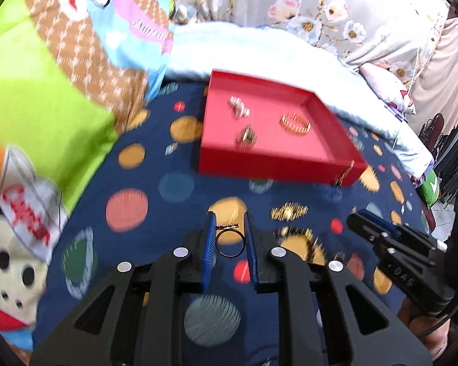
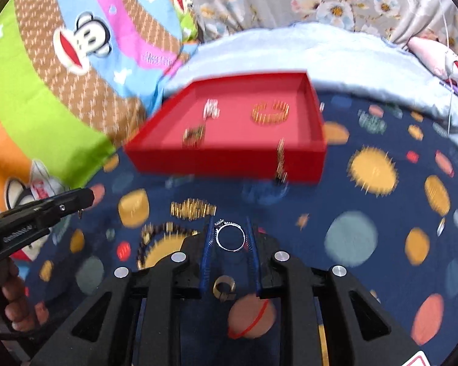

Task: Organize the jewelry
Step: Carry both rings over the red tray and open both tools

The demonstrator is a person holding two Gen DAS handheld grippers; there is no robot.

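Note:
In the left wrist view my left gripper (image 1: 230,219) is shut on a thin gold ring (image 1: 230,243), which stands upright between the blue pads. My right gripper (image 2: 230,222) is shut on a silver ring with a stone (image 2: 230,235). Both hang above the dark blue planet-print cloth (image 2: 366,201), just short of the red tray (image 1: 259,164) (image 2: 229,161). In the tray lie a gold bracelet (image 1: 294,123) (image 2: 271,112), a pale jewel (image 1: 238,106) and a dark ring (image 1: 246,136). A gold chain (image 2: 280,158) drapes over its front wall.
Loose gold pieces (image 1: 288,211) (image 2: 192,209) and a dark beaded chain (image 2: 161,238) lie on the cloth between the grippers. A gold band (image 2: 224,288) sits under my right gripper. Cartoon-print bedding (image 2: 61,70) rises left; a pale blue blanket (image 1: 259,48) lies behind the tray.

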